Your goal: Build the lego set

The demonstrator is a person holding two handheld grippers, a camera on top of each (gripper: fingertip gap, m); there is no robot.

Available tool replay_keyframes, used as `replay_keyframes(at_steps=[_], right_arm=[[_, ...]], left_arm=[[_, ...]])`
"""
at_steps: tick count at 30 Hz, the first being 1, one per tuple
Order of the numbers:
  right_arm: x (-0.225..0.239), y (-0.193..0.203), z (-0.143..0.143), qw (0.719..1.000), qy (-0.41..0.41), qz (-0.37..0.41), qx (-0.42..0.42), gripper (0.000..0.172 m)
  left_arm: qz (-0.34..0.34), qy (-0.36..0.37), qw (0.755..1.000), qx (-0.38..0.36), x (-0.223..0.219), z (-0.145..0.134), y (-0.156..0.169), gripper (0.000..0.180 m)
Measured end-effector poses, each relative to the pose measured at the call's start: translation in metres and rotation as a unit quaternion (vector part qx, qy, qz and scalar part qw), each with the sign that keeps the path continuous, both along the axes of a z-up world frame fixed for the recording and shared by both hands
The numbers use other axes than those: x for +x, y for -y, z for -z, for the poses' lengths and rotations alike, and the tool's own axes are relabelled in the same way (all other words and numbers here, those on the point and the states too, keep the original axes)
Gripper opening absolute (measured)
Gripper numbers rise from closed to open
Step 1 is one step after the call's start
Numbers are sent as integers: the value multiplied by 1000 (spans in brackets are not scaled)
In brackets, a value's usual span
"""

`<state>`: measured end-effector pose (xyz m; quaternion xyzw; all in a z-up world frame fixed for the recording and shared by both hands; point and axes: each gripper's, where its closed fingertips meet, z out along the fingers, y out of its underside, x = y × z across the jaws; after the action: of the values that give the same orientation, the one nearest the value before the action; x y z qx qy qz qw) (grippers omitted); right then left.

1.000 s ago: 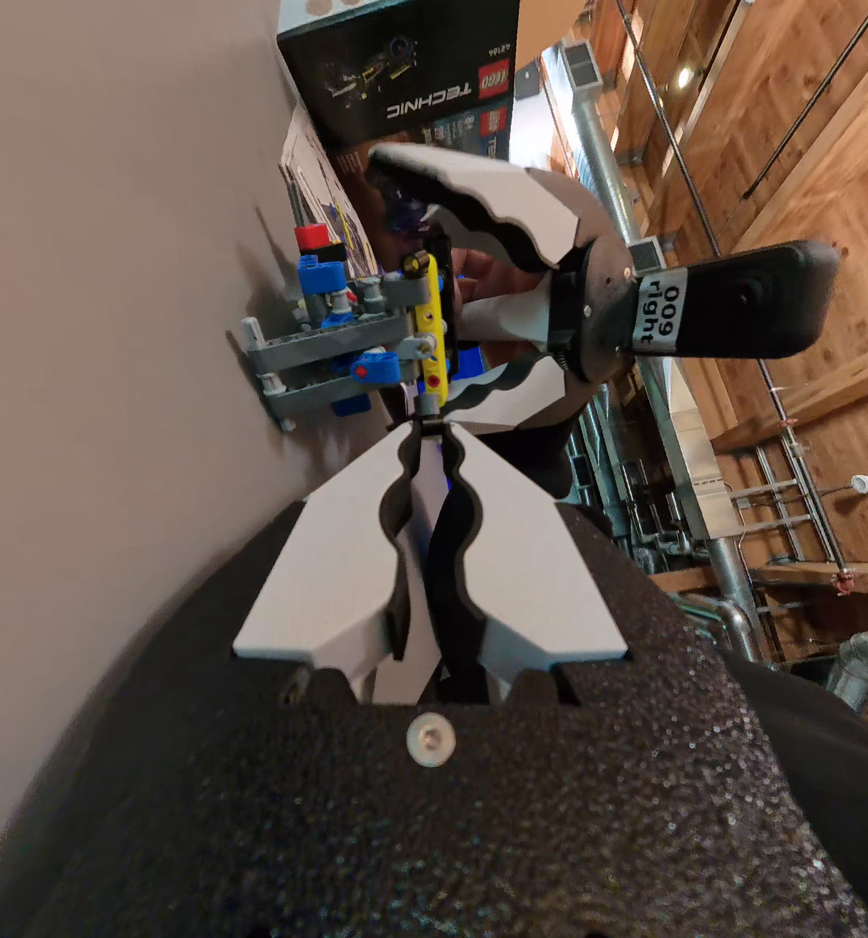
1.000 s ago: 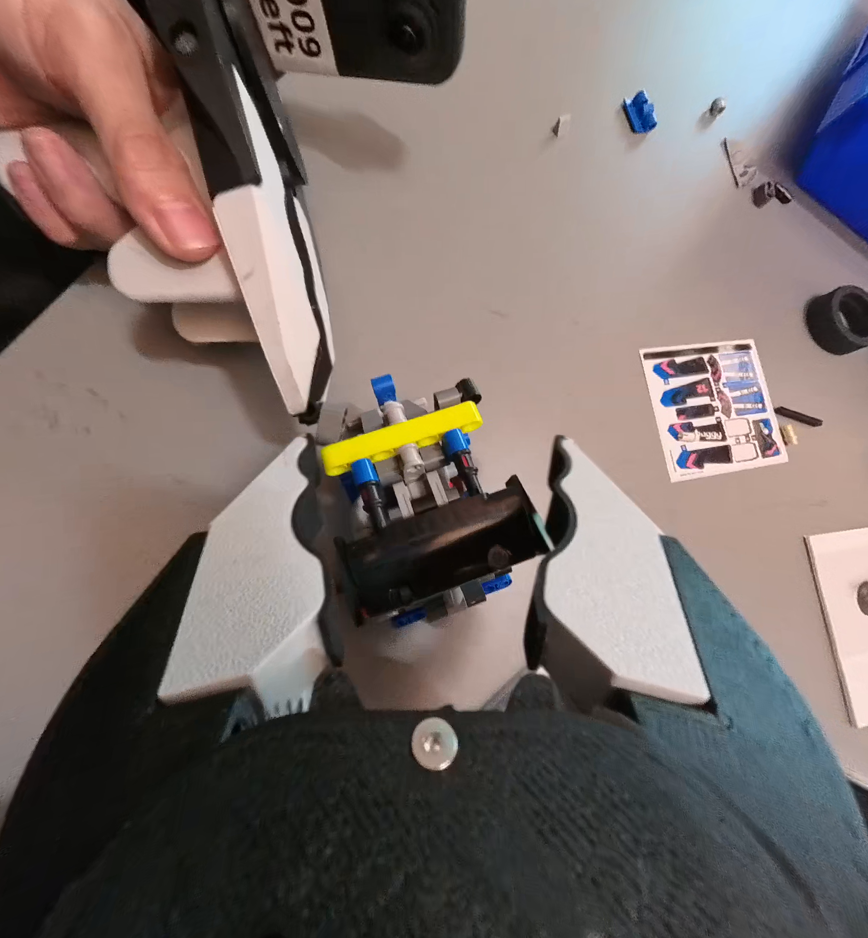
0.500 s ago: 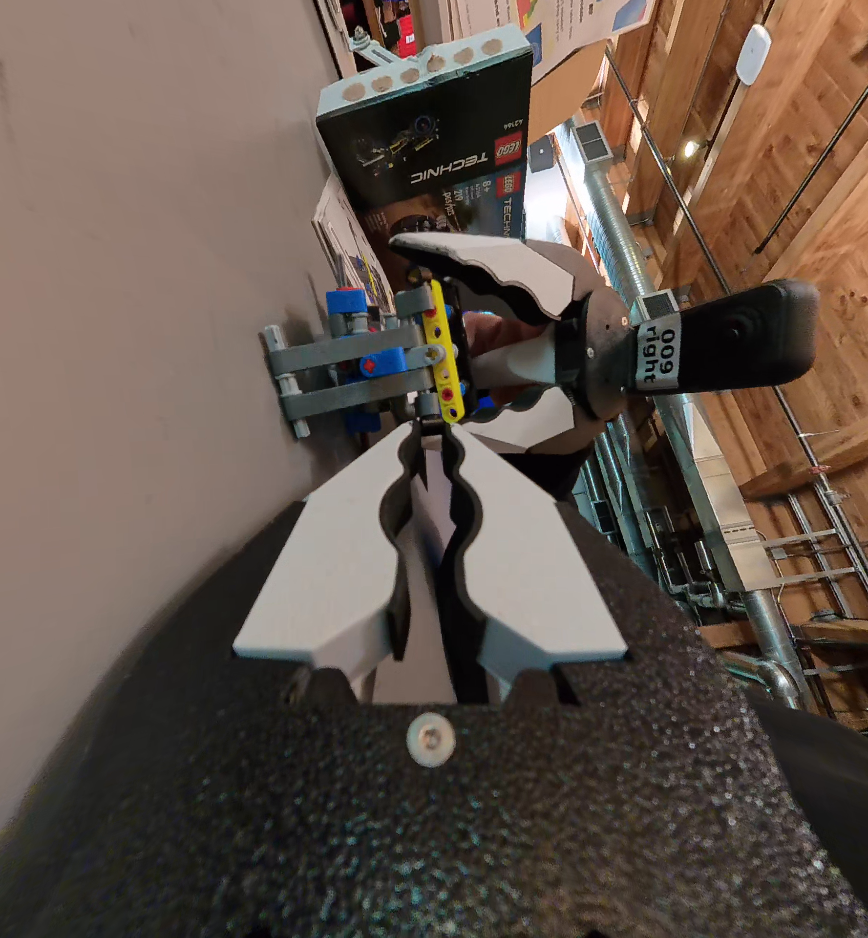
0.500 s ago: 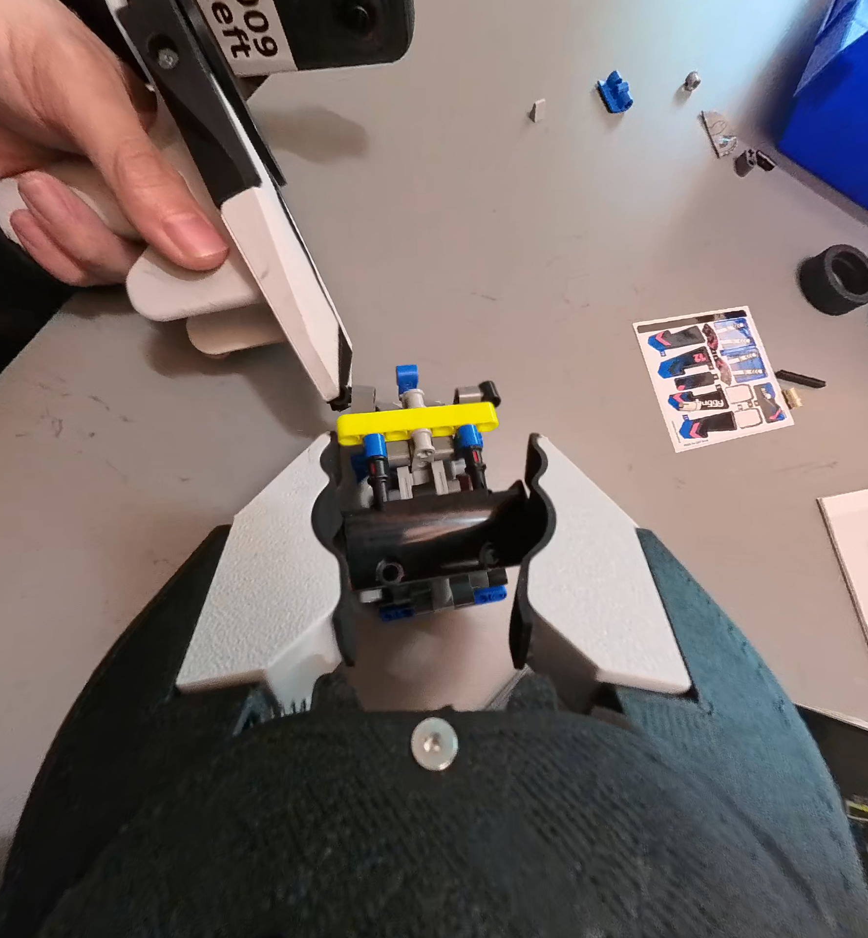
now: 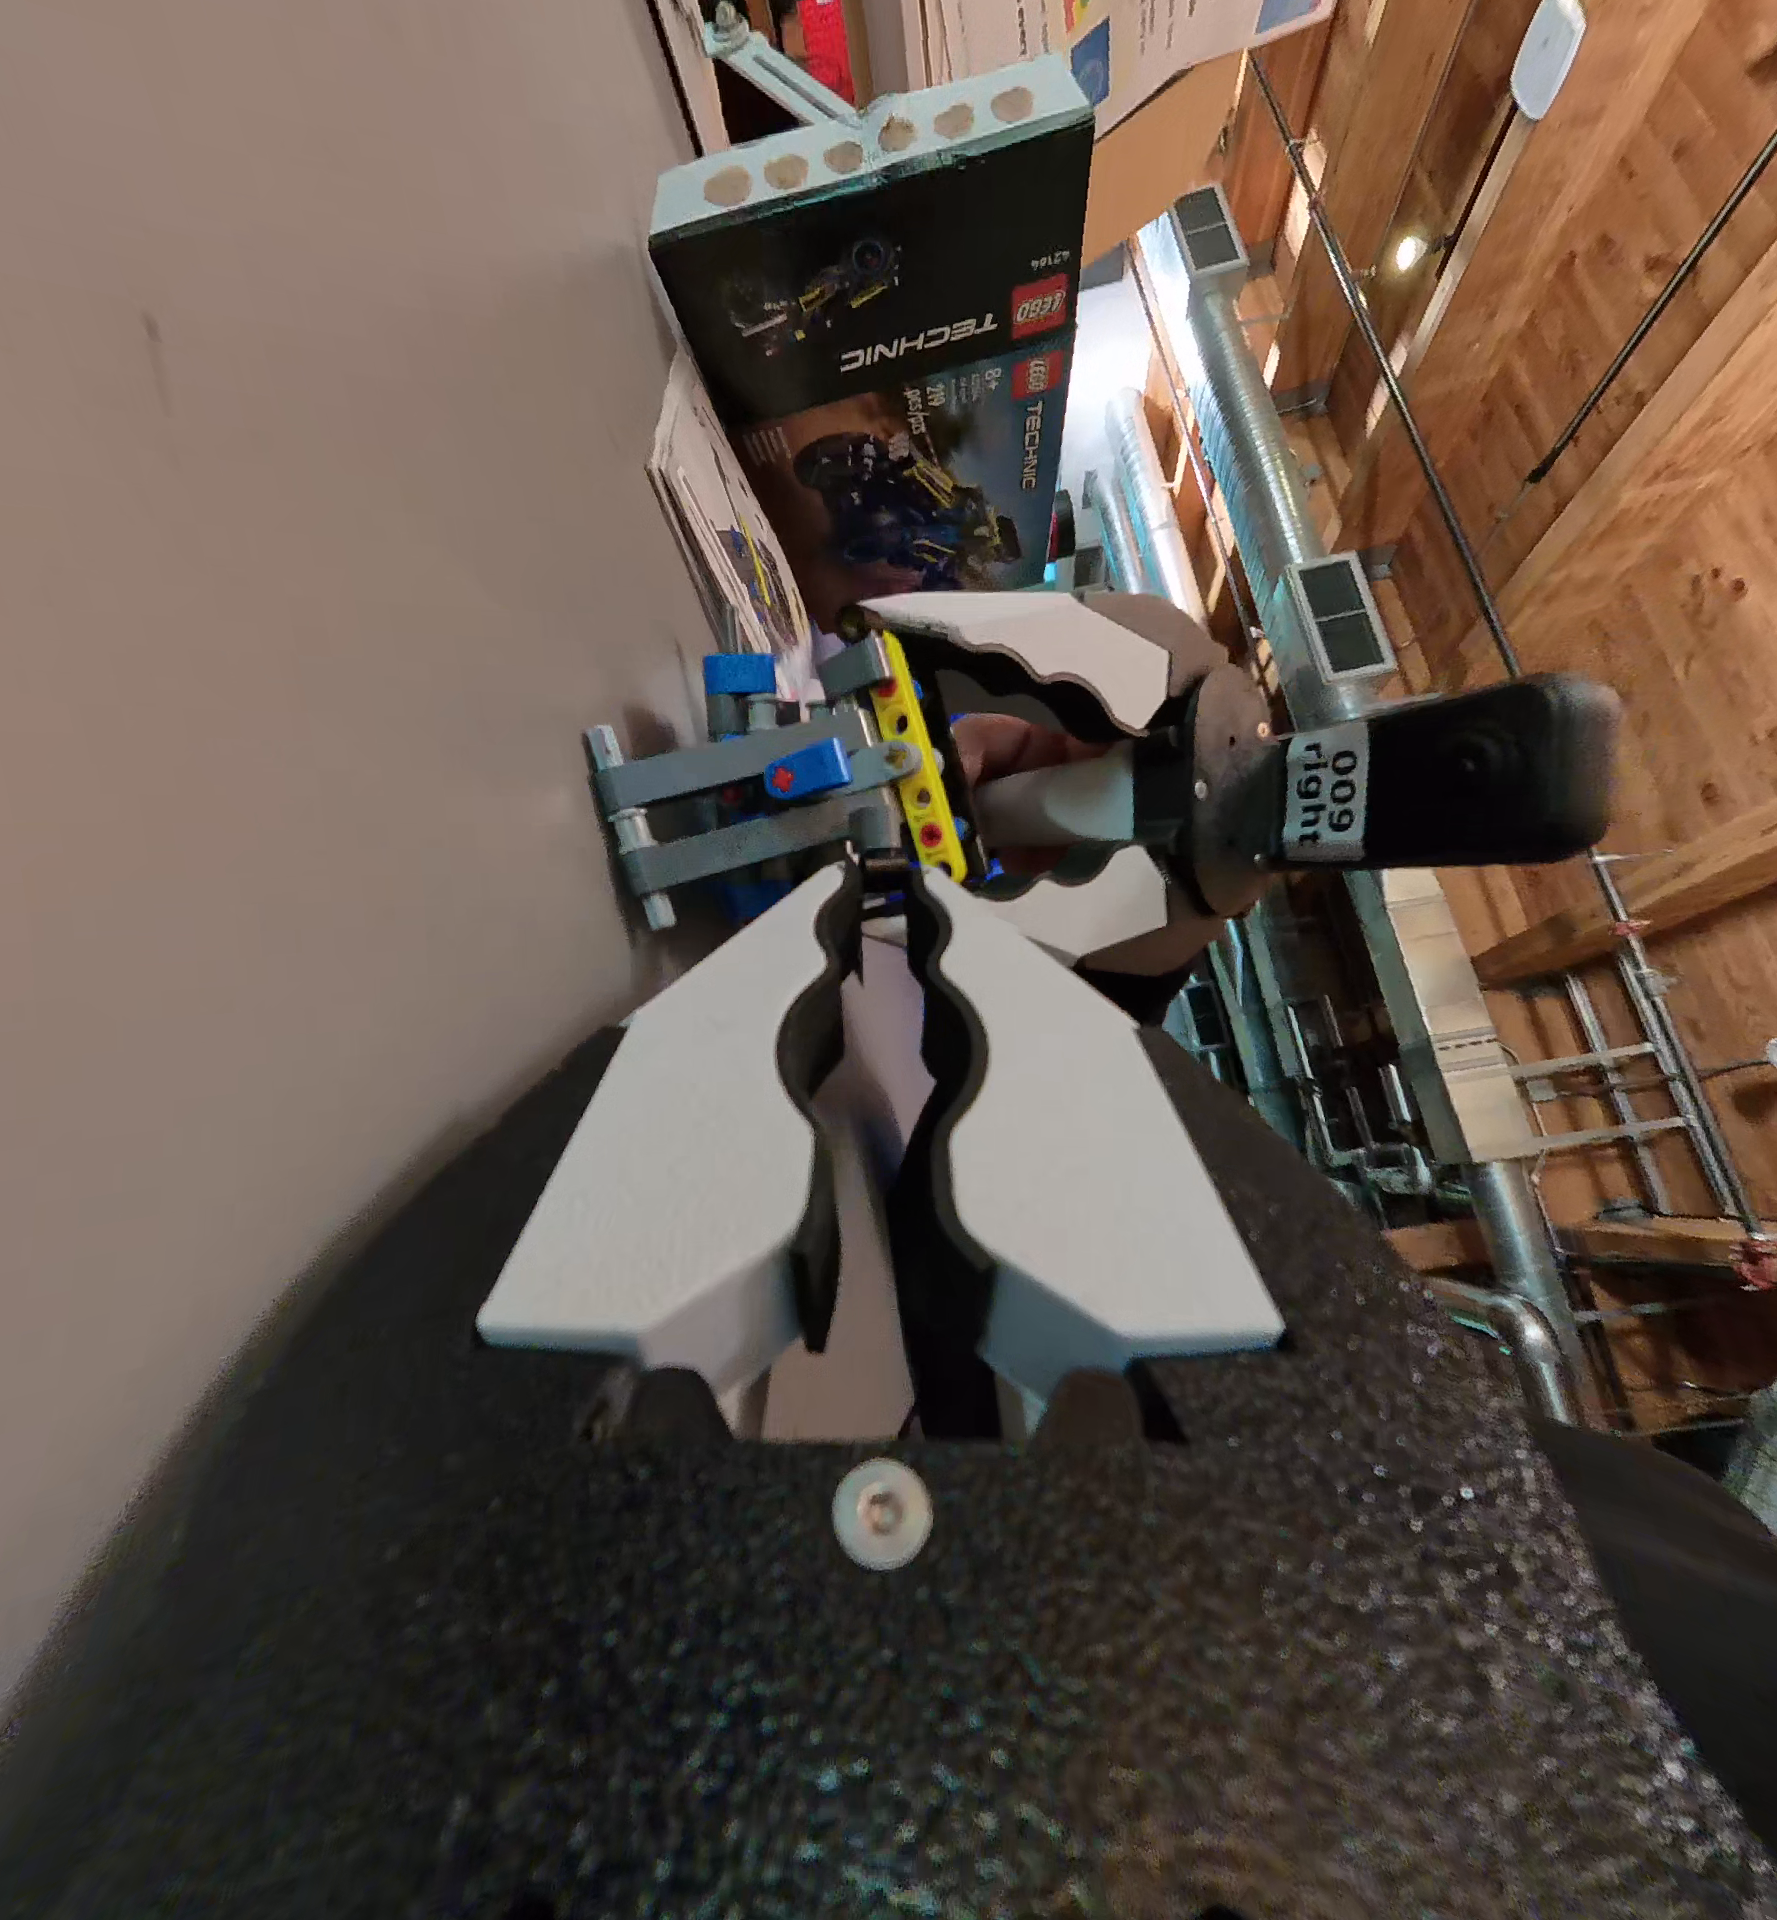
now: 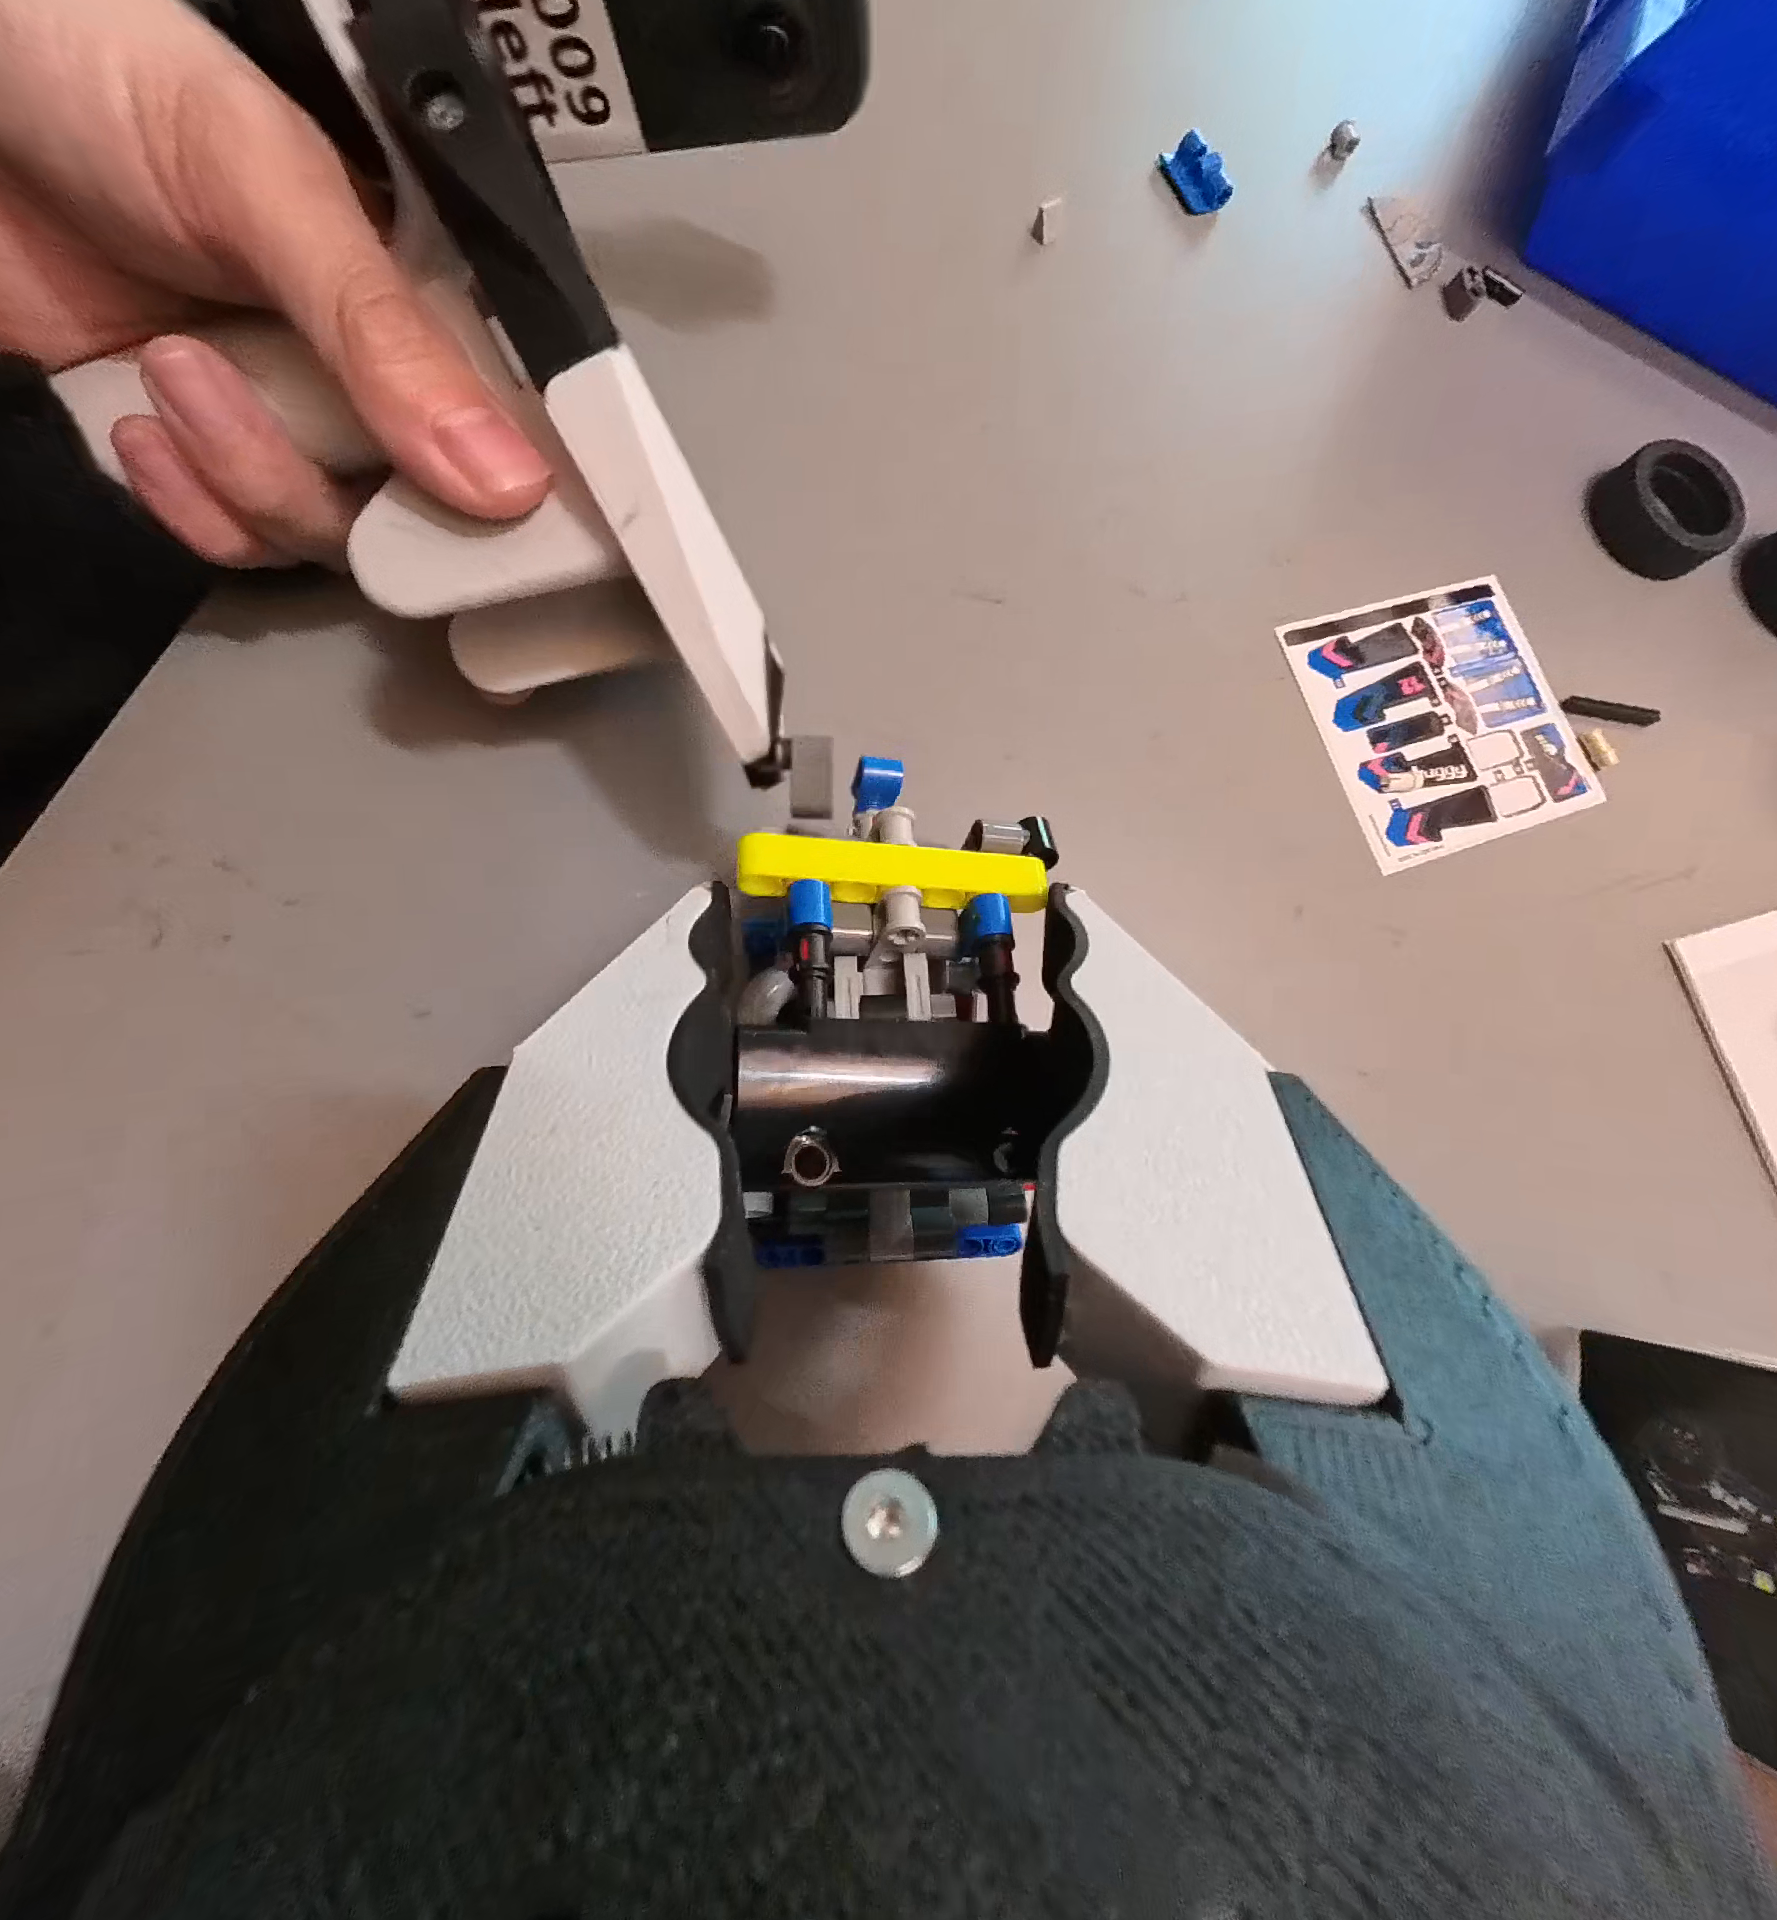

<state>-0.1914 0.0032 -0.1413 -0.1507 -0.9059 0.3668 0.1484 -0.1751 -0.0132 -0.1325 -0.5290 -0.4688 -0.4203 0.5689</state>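
The grey table (image 6: 967, 436) filled most of the right wrist view. A big blue box (image 6: 1715, 187) sat in the upper right corner. In the left wrist view a dark toy box (image 5: 884, 260) stood at the top middle, beyond the model.

The right gripper (image 6: 889, 914) was in the middle of its view. Its two fingers were clamped on the sides of a small brick model (image 6: 884, 1091) with a black rounded part and a yellow bar (image 6: 889, 864) across the front. The model sat on the table.

The left gripper (image 6: 764, 764) came in from the upper left, held by a hand (image 6: 188, 270). Its fingers were close together, pinching a tiny black piece (image 5: 882, 862) right at the tips, just beside the model's grey end.

A sticker sheet (image 6: 1435, 717) lay at the middle right. Two black tyres (image 6: 1663, 509) sat above it. A little blue piece (image 6: 1196, 171) lay near the top.
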Motion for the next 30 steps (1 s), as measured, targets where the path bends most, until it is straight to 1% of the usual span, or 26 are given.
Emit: replay_keyframes(at_steps=[3, 5, 6, 9, 11, 13, 14, 15, 18, 20, 22, 23, 25, 27, 28, 29, 30], right_arm=[[-3, 1, 0, 1000, -16, 8, 2, 56], [-4, -2, -1, 1000, -8, 15, -3, 55], [-5, -3, -1, 1000, 5, 18, -12, 54], [-14, -7, -2, 996, 68, 31, -54, 54], [-20, -10, -2, 982, 155, 47, -98, 54], [-32, -15, -1, 958, 235, 82, -140, 54], [-37, -17, -2, 949, 258, 88, -157, 55], [-44, -21, -1, 946, 263, 95, -166, 58], [-63, -33, -5, 942, 246, 128, -188, 62], [-68, -36, -8, 946, 228, 120, -198, 63], [-74, -40, -14, 954, 195, 118, -193, 70], [-72, -41, -17, 960, 180, 109, -184, 69], [-67, -47, -23, 979, 126, 84, -137, 71], [-59, -53, -25, 997, 43, 38, -52, 68], [-56, -51, -28, 1000, -10, 7, -14, 67], [-54, -48, -29, 998, -53, -21, 17, 59], [-54, -46, -27, 996, -71, -35, 44, 54]], left_arm=[[31, 8, 999, 12, -1, -3, -1, 6], [60, -15, 998, 8, 4, -4, -1, 6], [70, -42, 997, -3, 4, -3, -1, 6], [81, -124, 988, -30, -4, -6, 3, 6], [86, -168, 981, -47, -14, -9, 5, 6], [93, -186, 977, -53, -23, -11, 6, 5], [97, -192, 975, -56, -27, -11, 6, 5], [102, -195, 974, -58, -30, -11, 6, 5], [117, -214, 967, -74, -38, -8, 5, 6], [124, -209, 968, -70, -44, -8, 2, 6], [134, -197, 969, -66, -49, -8, 0, 6], [138, -193, 969, -64, -52, -7, -1, 6], [143, -189, 970, -61, -56, -7, -3, 6], [148, -185, 970, -55, -59, -8, -4, 6], [151, -187, 969, -55, -60, -7, -4, 6], [153, -191, 968, -56, -60, -7, -4, 6], [155, -194, 967, -55, -61, -7, -4, 5]])
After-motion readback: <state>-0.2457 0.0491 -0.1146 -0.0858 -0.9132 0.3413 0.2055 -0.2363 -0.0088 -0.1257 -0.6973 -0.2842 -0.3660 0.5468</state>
